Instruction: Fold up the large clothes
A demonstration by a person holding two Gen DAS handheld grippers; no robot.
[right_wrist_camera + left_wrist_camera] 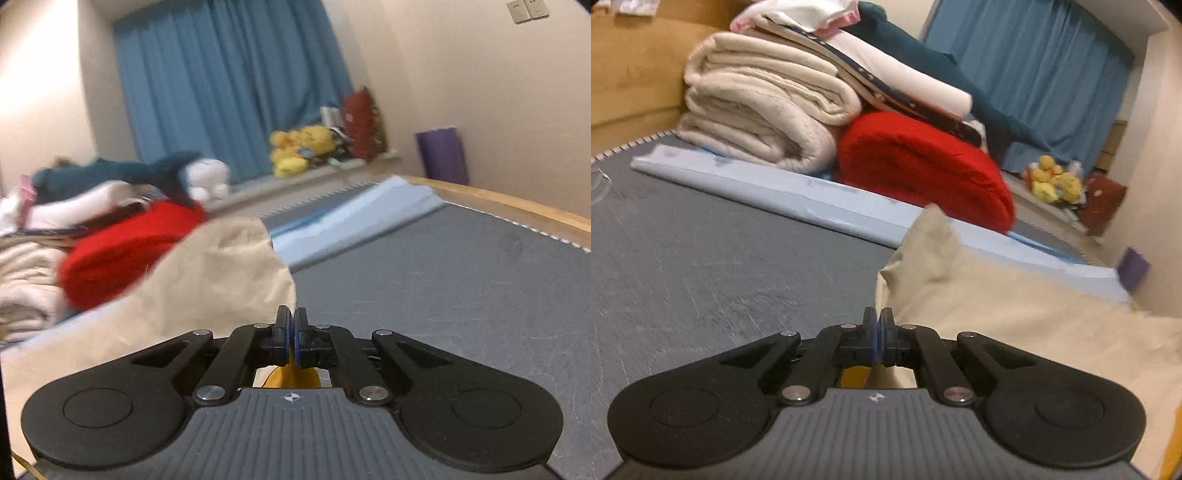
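A beige garment (1015, 314) lies over the grey mattress (701, 251), with one corner lifted. My left gripper (878, 314) is shut on the garment's left edge, the cloth running off to the right. In the right wrist view the same beige garment (207, 280) spreads to the left. My right gripper (291, 314) is shut on its right edge, held above the grey mattress (461, 280). A yellow part of the cloth shows under both grippers.
A pile of folded bedding stands at the back: a cream quilt (757, 107), a red blanket (923, 170), white and teal items. A light blue folded sheet (812, 199) lies along the mattress. There is a wooden bed frame (517, 203), blue curtain (229, 81), yellow plush toys (299, 147) and a purple bin (443, 155).
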